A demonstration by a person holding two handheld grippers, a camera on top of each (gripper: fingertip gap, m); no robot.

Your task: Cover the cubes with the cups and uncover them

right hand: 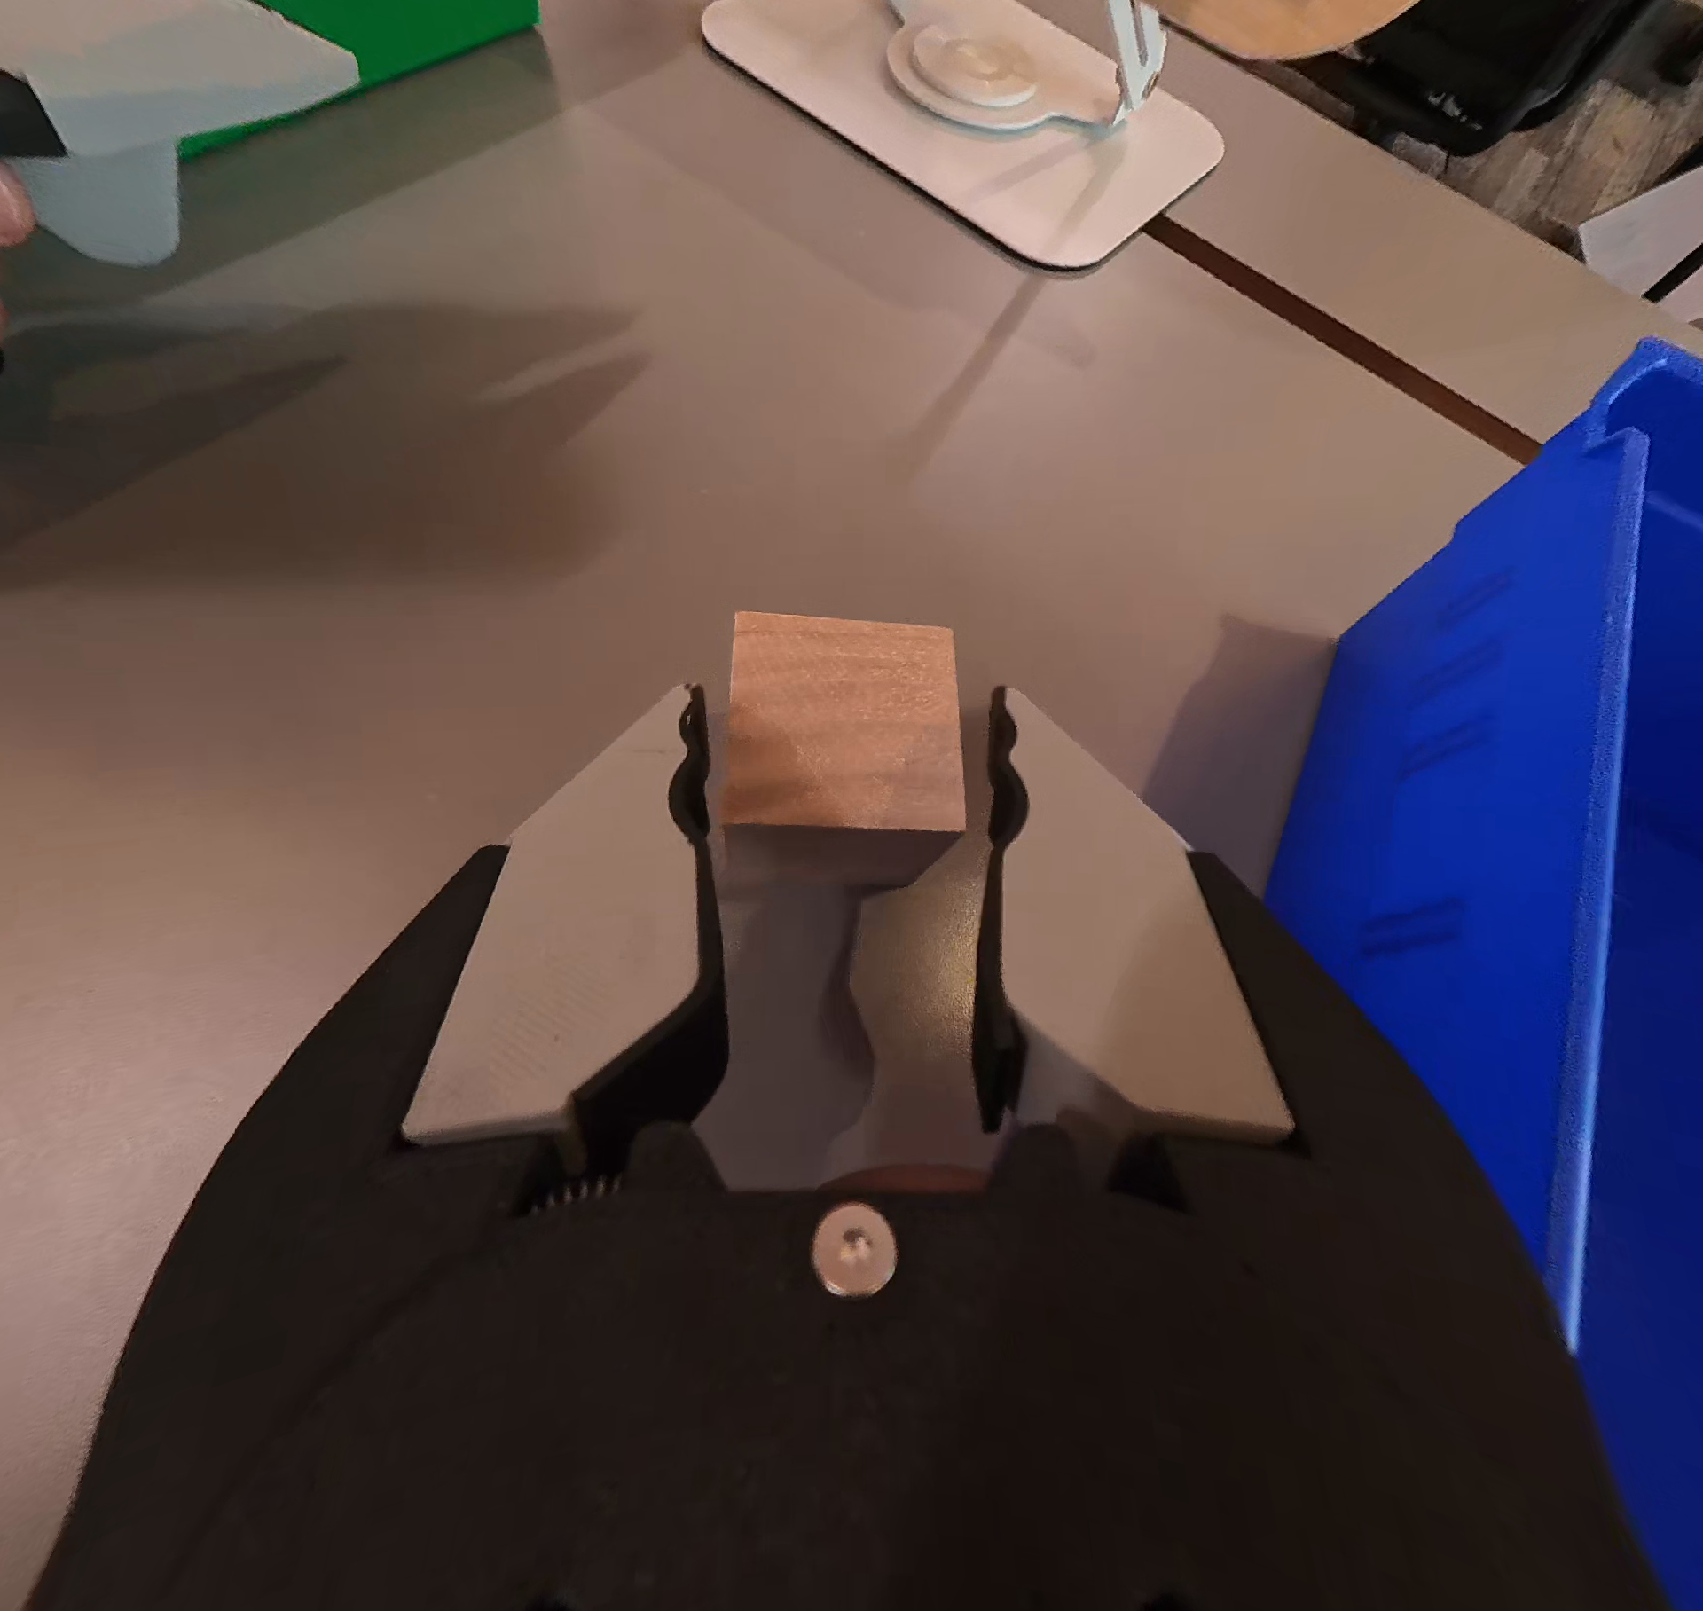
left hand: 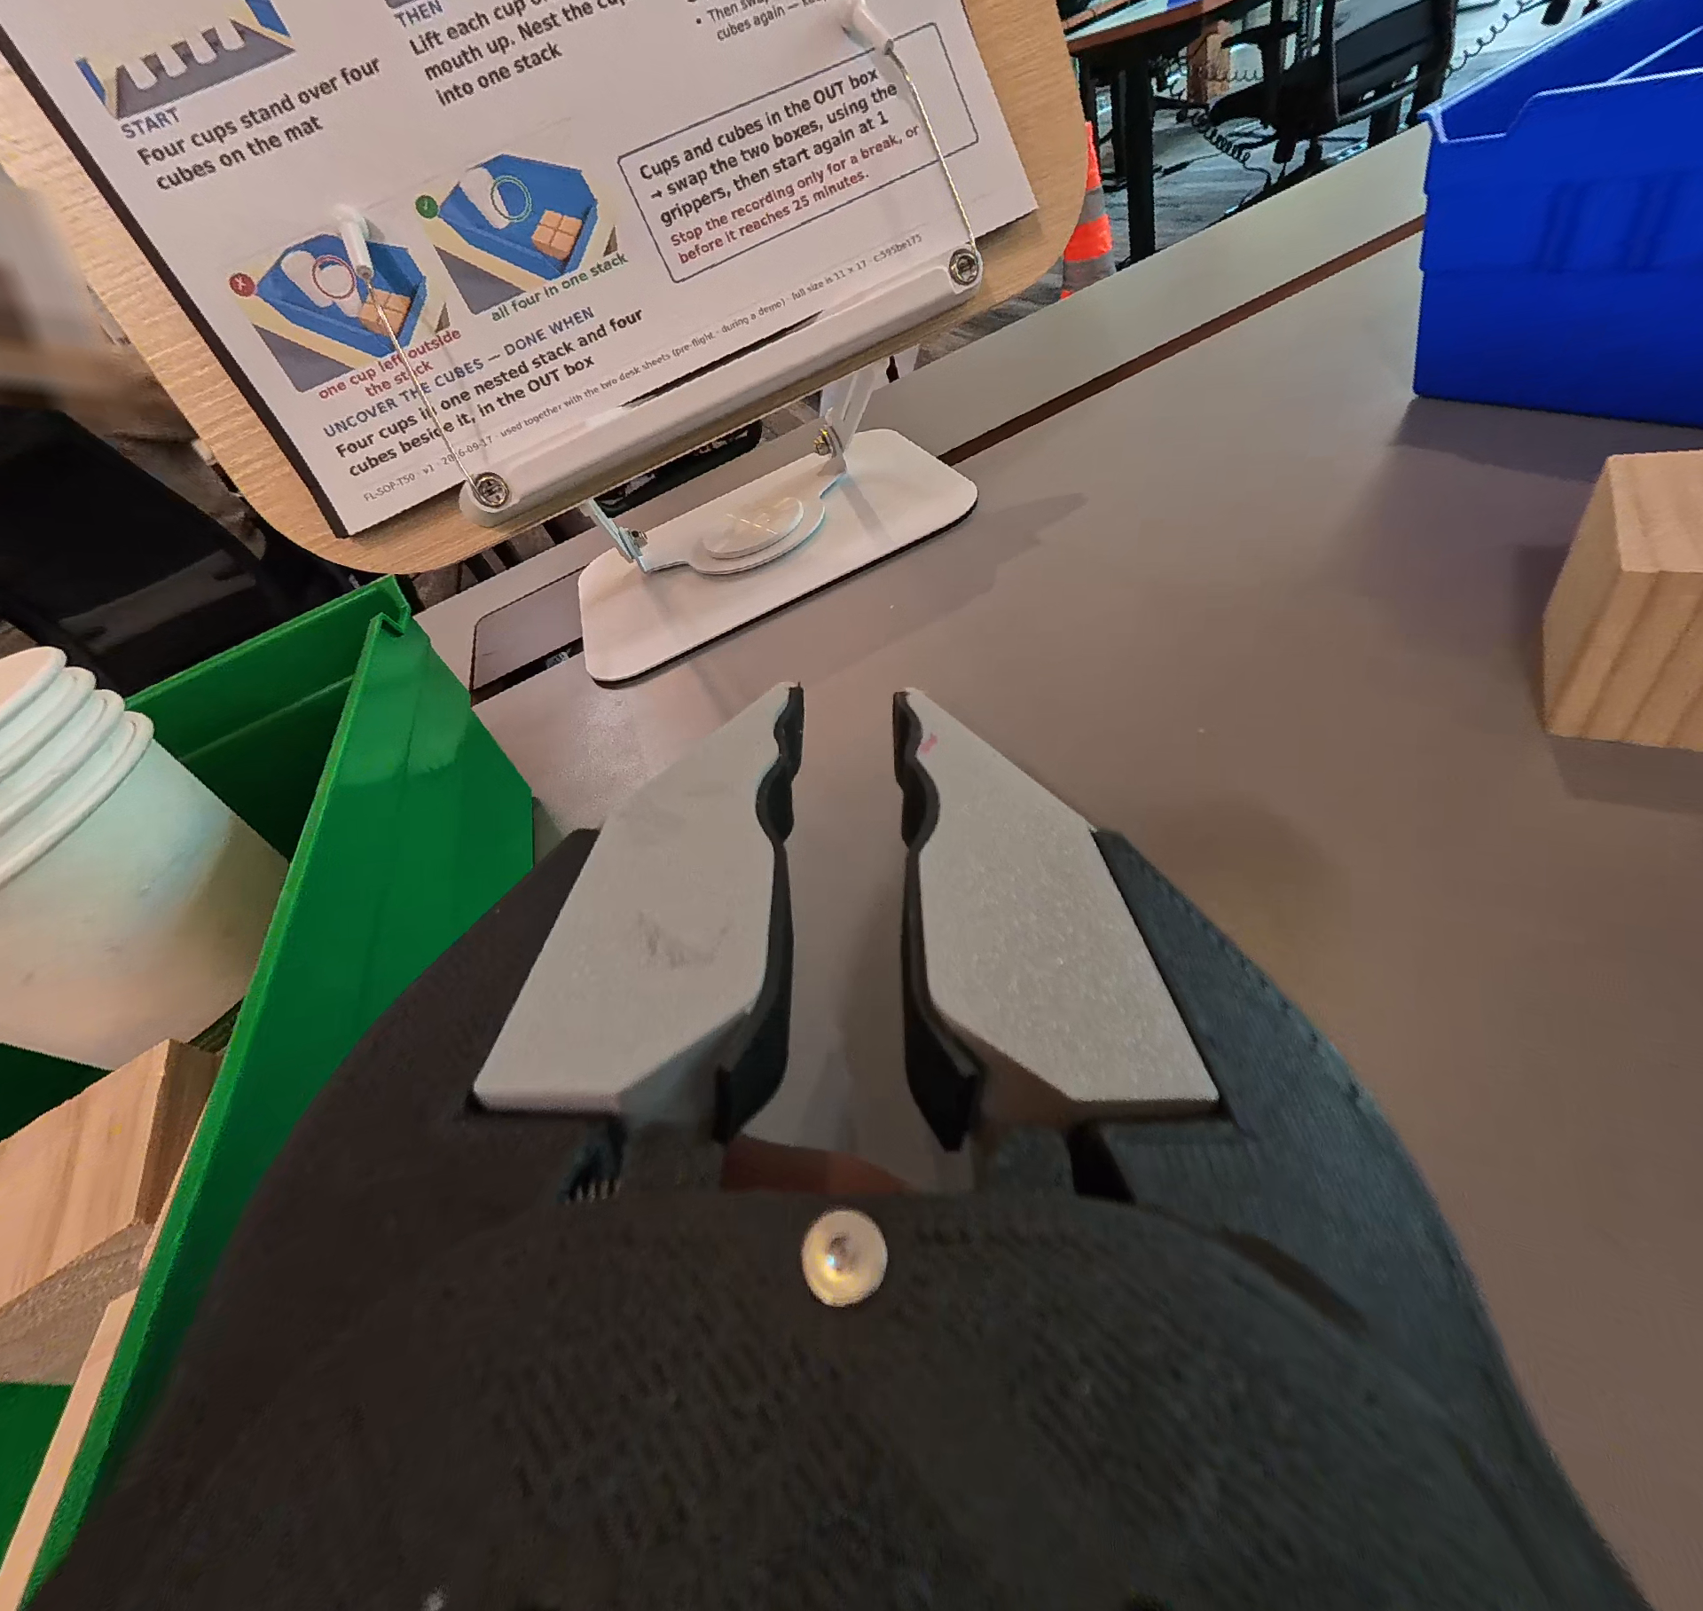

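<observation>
- My right claw (right hand: 843, 719) is spread wide over the counter (right hand: 553, 553), with a wooden cube (right hand: 843, 719) standing between its two fingers.
- There is a slim gap on each side between the black pads (right hand: 689, 774) and the cube, so I have no hold on it; it rests on the counter by itself.
- A blue bin (right hand: 1493, 829) stands just to the right of that claw, its wall close beside the right finger.
- My left claw (left hand: 848, 710) is only narrowly parted, and I see nothing but bare counter (left hand: 1152, 645) between its fingertips.
- A green bin (left hand: 387, 829) sits just to the left of the left claw. In it I see a nested stack of white cups (left hand: 83, 829) lying tilted, and light wooden cubes (left hand: 74, 1170) in front of the stack at the frame's lower left.
- The cube from the right view shows at the right edge of the left view (left hand: 1631, 608), well off to the side of the left claw.
- Ahead of both claws an instruction sheet on a wooden board (left hand: 553, 184) stands on a white stand (left hand: 783, 553).
- From the right view, the left claw (right hand: 166, 74) hangs above the counter at the upper left, in front of the green bin (right hand: 415, 0).
</observation>
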